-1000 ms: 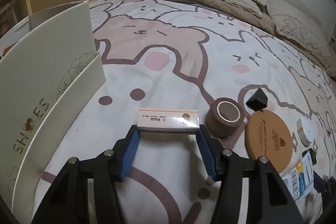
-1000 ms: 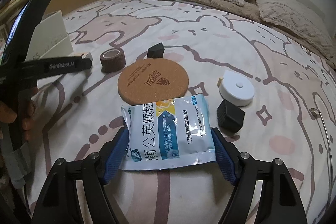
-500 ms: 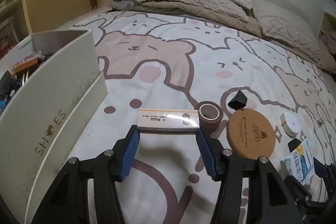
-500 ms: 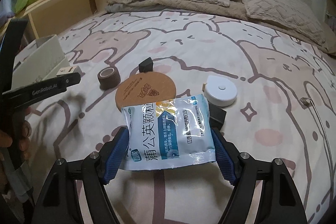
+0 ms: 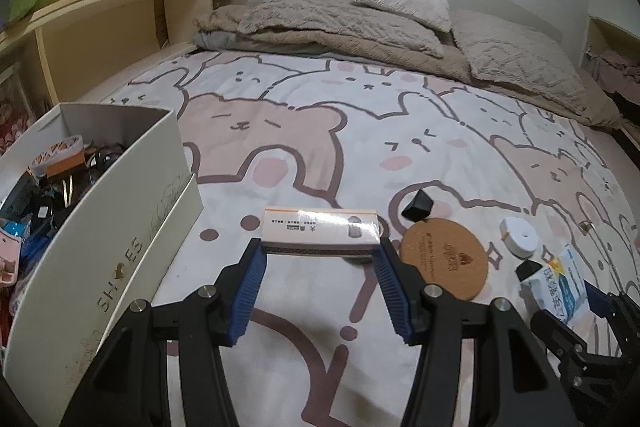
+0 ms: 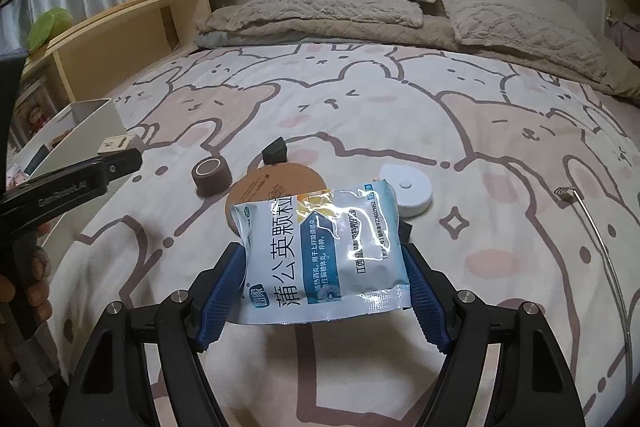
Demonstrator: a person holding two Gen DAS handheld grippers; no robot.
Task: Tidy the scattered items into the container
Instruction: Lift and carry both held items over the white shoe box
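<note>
I have the left gripper (image 5: pixel 320 259) clenched on a small white carton (image 5: pixel 320 233), its long axis lying crosswise between the fingers (image 5: pixel 248 291), one blue pad on each short end. The right gripper (image 6: pixel 324 291) grips a blue-and-white sachet (image 6: pixel 324 255) by its two side edges, the bag standing up and forward out of the fingers. Both loads look clear of the bed (image 5: pixel 360 131).

What the next move turns on, as I judge it: the open shoe box (image 5: pixel 96 251) lies to the left of the left gripper, just beside it, its long wall running away from me. So the carton is the nearer load; I would swing it left over that wall. The sachet has to cross much further left.

The left view looks down into the box: it already holds a jumble of small things. The right view shows only the box's far corner (image 6: pixel 92 119), but it shows the tape roll (image 6: pixel 212 173), which the carton mostly hides in the left view. Both views show the cork coaster (image 5: pixel 444 259), the small black block (image 5: pixel 418 205) and the white round case (image 5: pixel 520 237) on the bed, yet to be cleared.
</note>
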